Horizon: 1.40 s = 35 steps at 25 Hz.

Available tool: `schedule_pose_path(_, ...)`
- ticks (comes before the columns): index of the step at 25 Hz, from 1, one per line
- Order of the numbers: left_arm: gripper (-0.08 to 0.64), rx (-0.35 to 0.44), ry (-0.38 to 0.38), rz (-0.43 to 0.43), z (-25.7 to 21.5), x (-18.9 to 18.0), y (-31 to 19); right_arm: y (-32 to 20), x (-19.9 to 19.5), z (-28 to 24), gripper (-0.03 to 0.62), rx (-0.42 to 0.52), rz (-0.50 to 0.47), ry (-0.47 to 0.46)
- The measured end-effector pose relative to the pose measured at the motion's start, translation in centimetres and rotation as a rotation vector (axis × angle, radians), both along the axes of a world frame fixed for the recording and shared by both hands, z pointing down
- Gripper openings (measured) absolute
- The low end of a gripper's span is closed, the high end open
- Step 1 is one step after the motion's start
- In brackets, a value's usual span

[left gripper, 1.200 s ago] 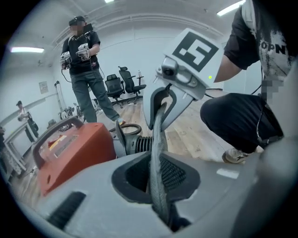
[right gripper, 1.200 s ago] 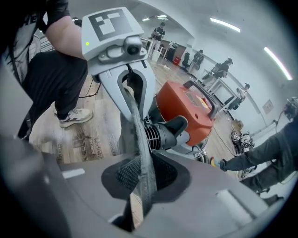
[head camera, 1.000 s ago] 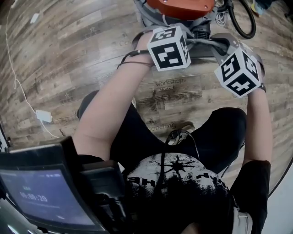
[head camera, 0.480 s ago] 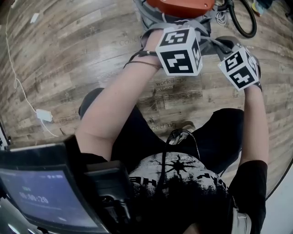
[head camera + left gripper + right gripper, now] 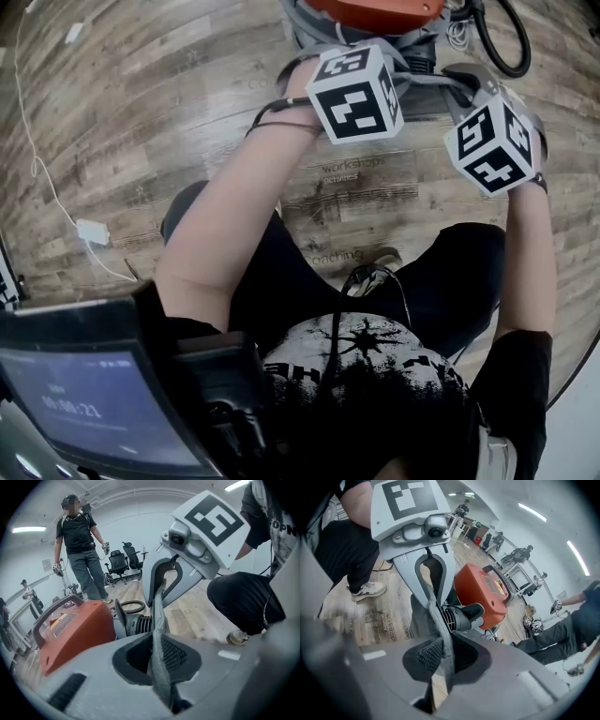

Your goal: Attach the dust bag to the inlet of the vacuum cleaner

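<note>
My left gripper has its jaws nearly together, pinched on the dust bag — a thin fold of grey fabric runs right through the slot between the pads. My right gripper grips the other end of that fold. Its jaws have just been closing with the fabric between them, and the pads press on it.

The stretch I hold is drawn into a narrow band. Its long axis runs from one gripper straight to the other. In the left gripper view it climbs from my jaws up into the right gripper's jaws, and in the right gripper view it does the same towards the left one. In the head view that line lies crosswise in front of me, left to right. Both grippers point away from my knees and down towards the vacuum cleaner.

Its orange body sits on the wooden floor just beyond the band, and the black ribbed inlet sticks out of its near side — the band crosses just in front of it. Whether the fabric touches the inlet I cannot tell. A black hose loops on the floor beside the vacuum cleaner.
</note>
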<state>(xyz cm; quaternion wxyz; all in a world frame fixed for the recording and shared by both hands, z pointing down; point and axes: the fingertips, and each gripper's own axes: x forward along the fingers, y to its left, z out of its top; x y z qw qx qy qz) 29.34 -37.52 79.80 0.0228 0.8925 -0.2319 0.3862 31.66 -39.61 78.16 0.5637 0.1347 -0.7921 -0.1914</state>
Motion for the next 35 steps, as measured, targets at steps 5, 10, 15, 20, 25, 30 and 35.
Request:
schedule_pose_path(5,0.031,-0.050,-0.038,0.001,0.5,-0.2,0.1,0.6,-0.8,-0.8,0.035,0.044,-0.039,0.043)
schedule_pose_path(10,0.028,0.043,-0.073,0.006,-0.2,0.9,-0.9,-0.6,0.7,0.0,0.034,-0.025,0.066,-0.092)
schedule_pose_path(15,0.031,0.101,-0.006,-0.001,-2.2,2.1,-1.4,-1.8,2.2,1.8,0.034,-0.055,0.181,-0.156)
schedule_pose_path(20,0.034,0.083,0.016,-0.002,-2.0,1.6,-2.0,-2.2,1.8,1.7,0.035,-0.034,0.156,-0.117)
schedule_pose_path(25,0.032,-0.037,0.080,-0.065,-0.8,-0.1,-1.6,-2.0,0.1,-0.1,0.038,0.037,0.070,-0.030)
schedule_pose_path(30,0.031,-0.050,0.056,-0.072,-0.1,-0.1,-1.5,-1.8,-0.5,-0.4,0.040,0.063,0.043,0.001)
schedule_pose_path(35,0.031,0.022,0.016,-0.061,-0.8,0.8,-2.4,-2.5,0.8,0.6,0.040,0.009,0.116,-0.063)
